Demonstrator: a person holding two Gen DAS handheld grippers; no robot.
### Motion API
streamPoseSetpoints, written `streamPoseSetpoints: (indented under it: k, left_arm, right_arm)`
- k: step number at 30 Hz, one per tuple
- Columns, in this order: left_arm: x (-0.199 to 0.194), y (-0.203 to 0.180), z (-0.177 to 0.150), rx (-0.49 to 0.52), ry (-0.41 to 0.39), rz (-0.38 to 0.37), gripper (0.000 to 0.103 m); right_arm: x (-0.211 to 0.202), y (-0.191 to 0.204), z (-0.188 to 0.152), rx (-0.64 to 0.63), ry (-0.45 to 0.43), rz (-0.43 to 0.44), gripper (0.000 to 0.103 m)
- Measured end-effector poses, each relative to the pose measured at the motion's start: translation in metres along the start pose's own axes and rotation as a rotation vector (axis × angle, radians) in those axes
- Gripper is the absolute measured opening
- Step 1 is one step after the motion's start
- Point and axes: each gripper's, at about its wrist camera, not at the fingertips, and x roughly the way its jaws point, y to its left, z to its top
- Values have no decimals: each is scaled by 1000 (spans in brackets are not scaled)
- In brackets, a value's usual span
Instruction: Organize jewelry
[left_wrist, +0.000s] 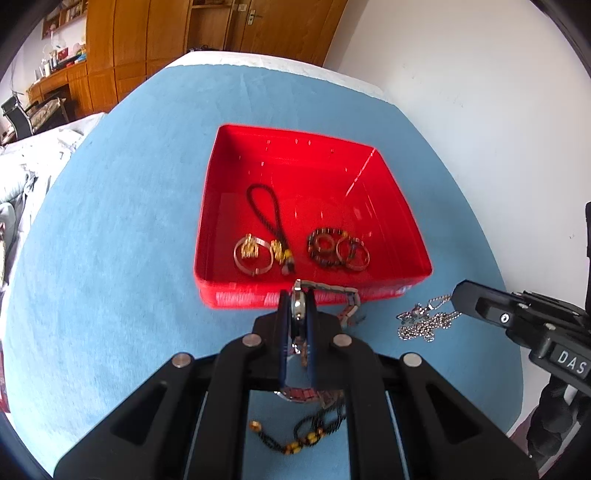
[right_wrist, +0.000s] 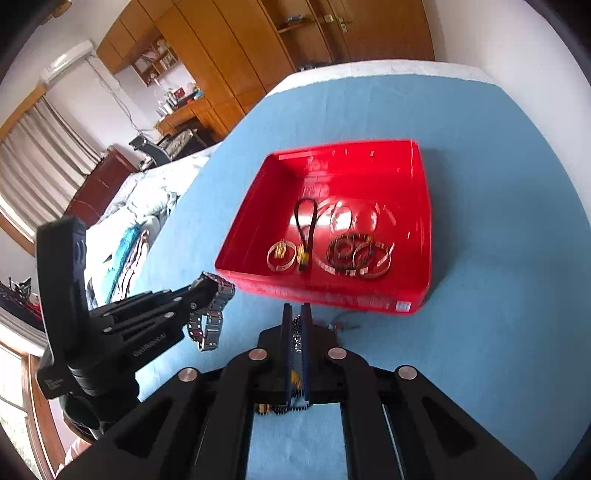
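Note:
A red tray (left_wrist: 240, 295) sits on the blue cloth and holds a black cord with a gold charm (left_wrist: 264, 210), a silver bangle (left_wrist: 253, 256), a bead bracelet (left_wrist: 325, 245) and rings. Just in front of its near wall, my left gripper (left_wrist: 297, 295) is shut on a metal watch (left_wrist: 298, 304), whose band hangs loose. To the right, my right gripper (left_wrist: 456, 293) is shut on a silver bead chain (left_wrist: 424, 323). In the right wrist view, the right gripper (right_wrist: 296, 308) pinches the chain (right_wrist: 296, 330), the left gripper (right_wrist: 205, 282) carries the watch (right_wrist: 212, 317), and the tray (right_wrist: 332, 295) lies ahead.
A black necklace with amber beads (left_wrist: 295, 441) lies on the cloth under my left gripper. A small wire piece (right_wrist: 341, 325) lies before the tray. White bedding (left_wrist: 29, 173) borders the table's left edge, a white wall (left_wrist: 480, 110) its right, and wooden wardrobes (left_wrist: 147, 44) stand behind.

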Motion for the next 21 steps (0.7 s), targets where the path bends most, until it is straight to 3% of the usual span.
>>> streamPoseSetpoints:
  k: [6,12,21]
  left_arm:
    - [18,-6,38,2,2,10,6]
    - [55,-6,69,-14,33,7,6]
    - [117,1,91,-23,98,76,6]
  right_arm:
    - [7,-7,35,24,-23,-10,4]
    - [46,-19,68,47,-1,-36,4]
    - [101,-47,86,81,63,-91,4]
